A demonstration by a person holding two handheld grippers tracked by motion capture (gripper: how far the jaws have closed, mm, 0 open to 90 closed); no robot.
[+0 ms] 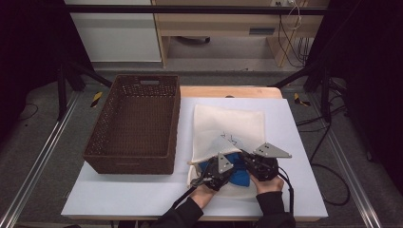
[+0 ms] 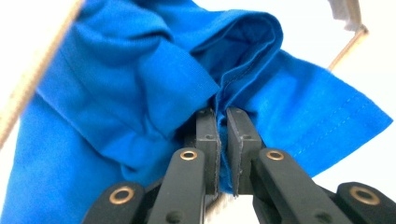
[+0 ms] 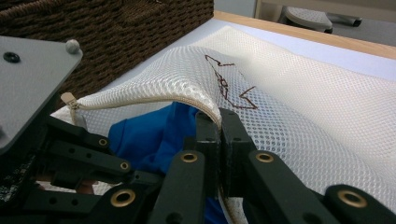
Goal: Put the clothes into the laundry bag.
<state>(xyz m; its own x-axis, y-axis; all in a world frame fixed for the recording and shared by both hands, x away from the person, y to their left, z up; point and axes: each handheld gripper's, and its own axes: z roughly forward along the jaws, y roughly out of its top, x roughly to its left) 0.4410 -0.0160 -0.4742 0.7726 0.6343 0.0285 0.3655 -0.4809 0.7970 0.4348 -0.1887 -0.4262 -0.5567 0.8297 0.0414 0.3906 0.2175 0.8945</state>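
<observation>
The person stands at the near edge of the tabletop point(image 1: 294, 142), both hands close together over the open end of a white mesh laundry bag point(image 1: 233, 126) that lies flat on the white surface. The left gripper point(image 2: 222, 140) has its jaws pinched tight on a fold of blue cloth point(image 2: 121, 93), the fabric bunched up on both sides of the pads. That blue cloth sits at the bag's mouth, near the front edge of the tabletop, partly under the mesh and partly out on the near side. The right gripper point(image 3: 219, 135) is closed narrow on the zippered rim of the mesh laundry bag, lifting that edge into an arch above the cloth; a dark red scribble marks the mesh just beyond the jaws. A brown woven basket point(image 1: 135, 123) stands to the left of the bag, just beside it
</observation>
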